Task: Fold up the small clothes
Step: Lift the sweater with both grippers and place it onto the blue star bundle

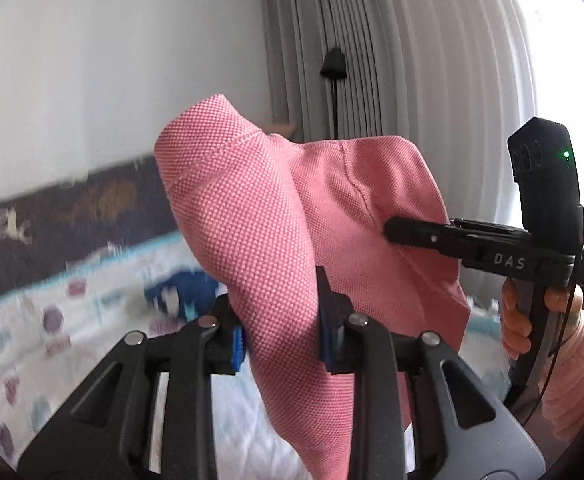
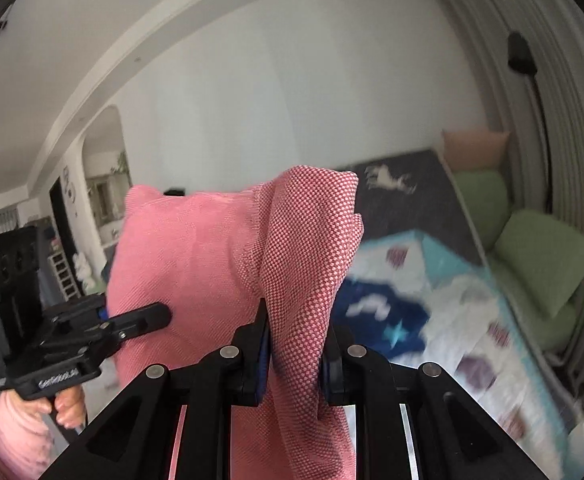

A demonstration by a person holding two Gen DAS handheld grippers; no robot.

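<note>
A pink knit garment (image 1: 276,216) hangs in the air between both grippers, above the bed. My left gripper (image 1: 282,320) is shut on one bunched edge of it. My right gripper (image 2: 295,344) is shut on another edge of the same pink garment (image 2: 196,248). In the left wrist view the right gripper (image 1: 387,229) shows at the right, its tips pressed into the cloth. In the right wrist view the left gripper (image 2: 164,314) shows at the left, also in the cloth. The lower part of the garment hangs out of view.
A bed with a white patterned quilt (image 1: 72,340) lies below, with a dark blue garment (image 2: 383,312) on it. Green cushions (image 2: 539,256) and a peach pillow (image 2: 473,148) sit by the grey curtains (image 1: 371,60). A black floor lamp (image 1: 333,68) stands at the curtain.
</note>
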